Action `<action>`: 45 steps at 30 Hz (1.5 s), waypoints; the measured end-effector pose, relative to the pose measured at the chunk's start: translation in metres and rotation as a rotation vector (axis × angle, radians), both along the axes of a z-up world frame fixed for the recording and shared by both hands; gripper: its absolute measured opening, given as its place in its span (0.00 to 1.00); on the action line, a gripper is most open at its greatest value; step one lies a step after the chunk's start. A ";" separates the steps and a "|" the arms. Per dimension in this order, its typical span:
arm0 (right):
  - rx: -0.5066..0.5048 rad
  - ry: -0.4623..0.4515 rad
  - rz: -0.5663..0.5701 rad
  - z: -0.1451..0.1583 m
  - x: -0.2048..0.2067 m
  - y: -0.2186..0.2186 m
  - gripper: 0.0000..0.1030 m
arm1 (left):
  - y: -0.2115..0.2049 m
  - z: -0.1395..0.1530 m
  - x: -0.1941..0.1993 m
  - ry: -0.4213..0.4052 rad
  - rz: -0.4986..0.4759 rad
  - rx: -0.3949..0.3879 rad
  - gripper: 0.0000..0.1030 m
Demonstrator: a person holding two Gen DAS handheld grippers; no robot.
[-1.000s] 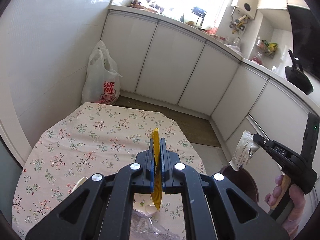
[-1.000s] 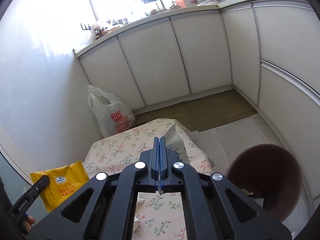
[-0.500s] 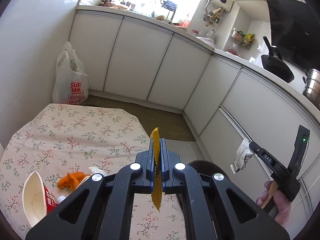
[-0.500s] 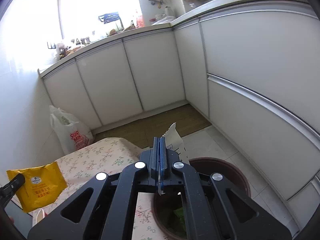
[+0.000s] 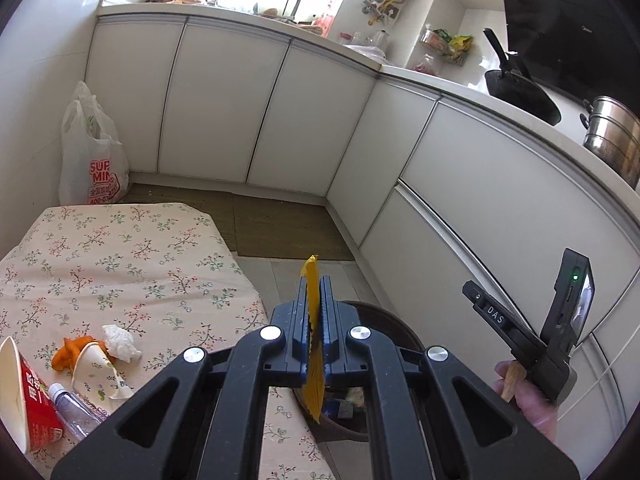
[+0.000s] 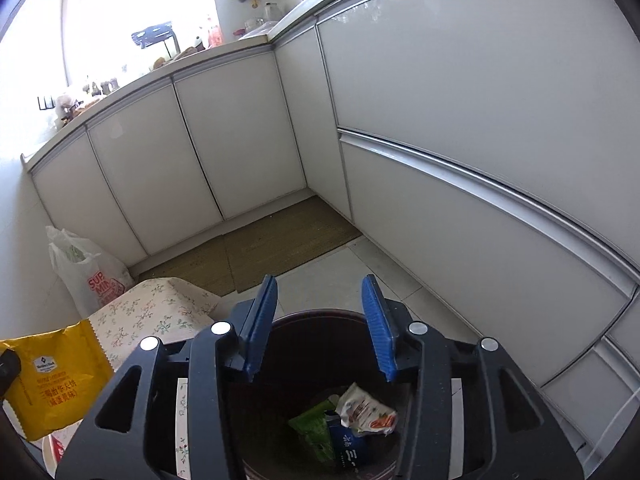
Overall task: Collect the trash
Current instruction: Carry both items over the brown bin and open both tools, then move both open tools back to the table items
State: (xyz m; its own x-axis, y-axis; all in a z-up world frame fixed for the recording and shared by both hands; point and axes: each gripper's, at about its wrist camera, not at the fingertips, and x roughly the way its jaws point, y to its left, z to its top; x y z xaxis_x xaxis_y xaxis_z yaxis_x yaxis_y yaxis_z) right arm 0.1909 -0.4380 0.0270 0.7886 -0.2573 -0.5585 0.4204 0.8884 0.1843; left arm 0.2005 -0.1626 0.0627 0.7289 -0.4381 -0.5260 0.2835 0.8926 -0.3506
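The left tongs (image 5: pixel 316 344) are angling downward over the edge of the floral-cloth counter (image 5: pixel 120 264), clamping tight on a flat yellow wrapper (image 5: pixel 313 360) with a zigzag-cut edge. In the left wrist view the wrapper is standing edge-on between the ridged blue pads; in the right wrist view it is showing its broad printed face at the far left. On the counter's near left corner more trash is lying: a red and white paper cup (image 5: pixel 28 400) tipped on its side, a clear plastic bottle (image 5: pixel 76 408), a torn patterned paper cup (image 5: pixel 96 368), orange peel (image 5: pixel 70 354) and a crumpled white tissue (image 5: pixel 120 344), all close together.

A dark brown round bin (image 6: pixel 316 320) is sitting on the tiled floor just beside the counter. The right tongs (image 6: pixel 320 328) are tilting down directly above it, their jaws opening with nothing between them. Inside the bin a crinkled white wrapper (image 6: pixel 366 410) is resting on a green packet (image 6: pixel 314 428) and a blue carton (image 6: pixel 348 444). At the far right of the left wrist view, a hand (image 5: pixel 528 396) is gripping the right tongs' handle.
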 end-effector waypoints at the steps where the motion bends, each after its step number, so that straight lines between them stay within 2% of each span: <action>1: 0.002 -0.002 -0.011 0.000 -0.003 -0.005 0.41 | -0.005 -0.001 0.000 0.002 -0.008 0.002 0.04; 3: 0.012 -0.005 -0.036 -0.001 -0.009 -0.014 0.44 | -0.016 -0.002 0.002 0.008 -0.025 0.005 0.04; 8: 0.007 -0.017 -0.136 -0.001 -0.027 -0.037 0.82 | -0.052 -0.007 0.009 0.028 -0.076 0.019 0.04; 9: 0.000 -0.016 -0.156 -0.002 -0.030 -0.041 0.84 | -0.060 -0.008 0.010 0.033 -0.086 0.022 0.04; 16: -0.062 0.065 -0.230 -0.015 -0.035 -0.064 0.91 | -0.118 -0.015 0.020 0.051 -0.159 0.050 0.04; 22: -0.115 0.146 -0.279 -0.025 -0.032 -0.079 0.93 | -0.159 -0.020 0.025 0.055 -0.211 0.105 0.07; 28: -0.079 0.204 -0.308 -0.036 -0.036 -0.099 0.93 | -0.189 -0.035 0.033 0.087 -0.243 0.171 0.09; 29: -0.075 0.210 -0.314 -0.038 -0.037 -0.101 0.93 | -0.191 -0.038 0.035 0.099 -0.241 0.179 0.12; 31: -0.074 0.219 -0.317 -0.040 -0.036 -0.104 0.93 | -0.192 -0.044 0.038 0.120 -0.234 0.179 0.30; 32: -0.076 0.221 -0.317 -0.041 -0.036 -0.104 0.93 | -0.191 -0.046 0.039 0.131 -0.223 0.177 0.54; 33: -0.076 0.222 -0.315 -0.041 -0.035 -0.104 0.93 | -0.189 -0.047 0.039 0.135 -0.209 0.170 0.66; 45: -0.117 0.239 -0.266 -0.039 -0.021 -0.081 0.93 | -0.173 -0.049 0.040 0.122 -0.153 0.223 0.68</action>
